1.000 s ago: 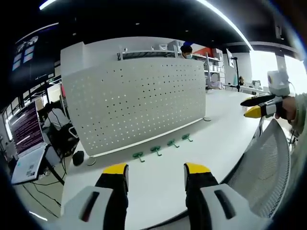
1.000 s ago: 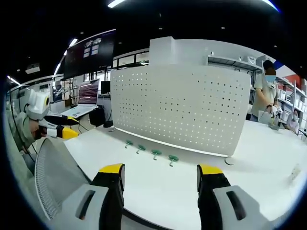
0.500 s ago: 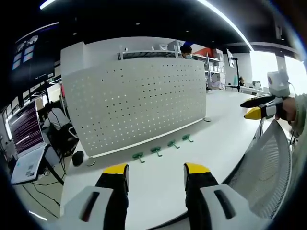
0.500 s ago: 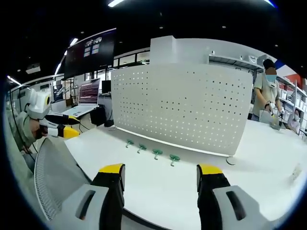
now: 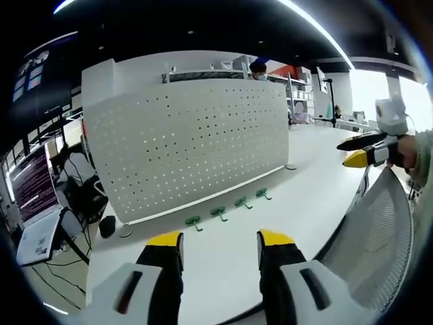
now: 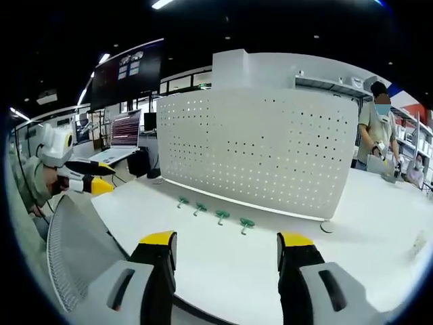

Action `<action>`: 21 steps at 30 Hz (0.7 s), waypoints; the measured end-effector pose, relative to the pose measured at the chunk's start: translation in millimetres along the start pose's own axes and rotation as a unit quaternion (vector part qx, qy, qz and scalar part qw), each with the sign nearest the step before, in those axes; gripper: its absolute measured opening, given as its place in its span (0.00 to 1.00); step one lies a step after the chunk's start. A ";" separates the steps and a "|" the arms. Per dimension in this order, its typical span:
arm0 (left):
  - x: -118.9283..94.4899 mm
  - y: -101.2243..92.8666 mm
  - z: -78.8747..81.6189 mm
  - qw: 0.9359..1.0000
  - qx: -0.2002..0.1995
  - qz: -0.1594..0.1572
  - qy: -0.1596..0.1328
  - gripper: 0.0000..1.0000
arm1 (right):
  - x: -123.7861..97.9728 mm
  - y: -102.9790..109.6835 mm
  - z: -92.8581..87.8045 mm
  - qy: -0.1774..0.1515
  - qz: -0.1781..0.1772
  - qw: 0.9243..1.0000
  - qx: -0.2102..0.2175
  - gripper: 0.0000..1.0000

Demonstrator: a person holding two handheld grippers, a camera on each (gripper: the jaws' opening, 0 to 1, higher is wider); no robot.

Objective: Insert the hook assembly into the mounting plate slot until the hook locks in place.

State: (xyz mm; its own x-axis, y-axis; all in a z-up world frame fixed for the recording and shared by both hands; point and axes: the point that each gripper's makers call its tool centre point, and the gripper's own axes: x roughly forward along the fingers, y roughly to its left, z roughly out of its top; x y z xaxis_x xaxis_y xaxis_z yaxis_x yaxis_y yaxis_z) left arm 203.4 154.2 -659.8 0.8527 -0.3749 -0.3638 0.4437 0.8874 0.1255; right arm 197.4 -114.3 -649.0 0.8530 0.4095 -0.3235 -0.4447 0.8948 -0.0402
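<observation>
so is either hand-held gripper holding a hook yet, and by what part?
Nothing held. Left hand-held gripper and right hand-held gripper are open and empty; the four green hooks lie on the table before the pegboard.

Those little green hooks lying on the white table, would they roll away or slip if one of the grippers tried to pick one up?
The four small green hooks look like light plastic pieces, so a nudge would probably slide them across the smooth white table. Each seems to have a flat base and a stem, so rolling far seems unlikely. Being so small against the wide-open right gripper, one could easily slip or twist during a grasp.
</observation>
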 end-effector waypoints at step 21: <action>42.9 14.8 16.1 0.983 0.130 -0.115 0.055 0.32 | 0.4 3.1 1.6 0.003 0.003 1.000 0.000 0.58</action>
State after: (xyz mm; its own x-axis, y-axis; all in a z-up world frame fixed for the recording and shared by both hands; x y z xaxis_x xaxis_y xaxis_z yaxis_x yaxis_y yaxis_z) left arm 251.0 147.0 -658.7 0.6928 -0.5135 -0.5063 0.6890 0.6786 0.2546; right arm 196.9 -111.1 -647.8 0.8488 0.4141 -0.3288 -0.4503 0.8920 -0.0390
